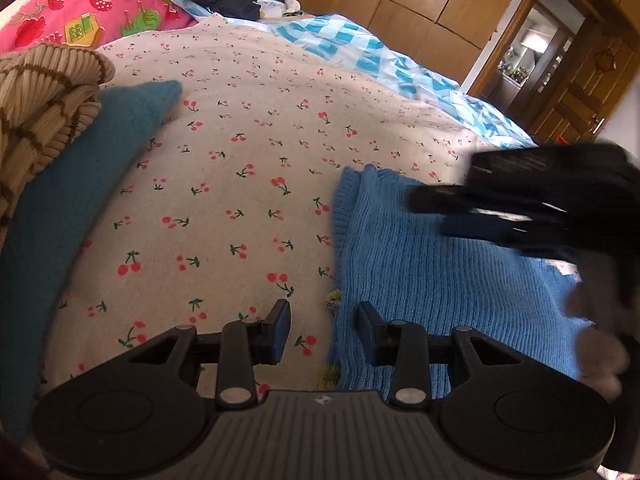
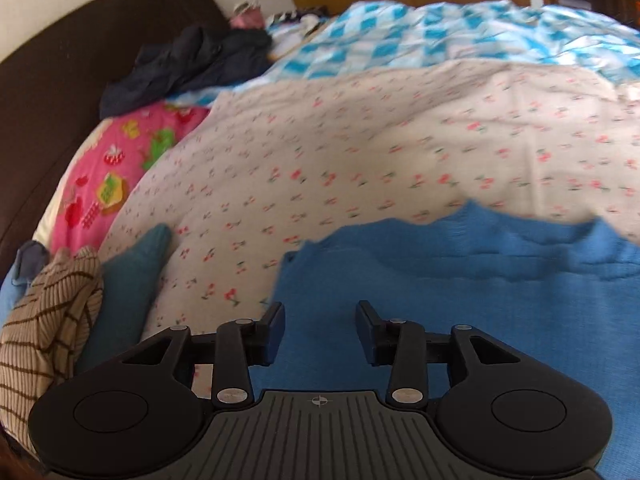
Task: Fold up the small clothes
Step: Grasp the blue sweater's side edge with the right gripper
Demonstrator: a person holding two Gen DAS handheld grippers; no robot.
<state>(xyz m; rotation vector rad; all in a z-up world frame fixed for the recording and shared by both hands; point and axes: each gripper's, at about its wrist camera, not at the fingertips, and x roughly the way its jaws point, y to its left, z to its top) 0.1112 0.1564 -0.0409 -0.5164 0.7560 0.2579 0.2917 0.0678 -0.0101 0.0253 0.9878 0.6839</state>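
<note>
blue knit sweater (image 1: 440, 280) (image 2: 460, 300) | ribbed, small | lying flat on cherry-print sheet (image 1: 248, 152) | partly folded

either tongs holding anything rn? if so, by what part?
Nothing held. Left tongs are open at the blue knit sweater's edge; right tongs are open above the same sweater, no fabric between the fingers.

Blue knit sweater (image 1: 440, 280); cherry-print sheet (image 1: 240, 140) (cream ground)

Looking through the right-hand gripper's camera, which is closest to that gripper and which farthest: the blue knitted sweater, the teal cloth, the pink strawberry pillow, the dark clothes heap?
From the right gripper, nearest first:
1. Blue knitted sweater, directly beneath the fingers.
2. Teal cloth, at left.
3. Pink strawberry pillow, farther up the left side.
4. Dark clothes heap, against the headboard, far left.
</note>
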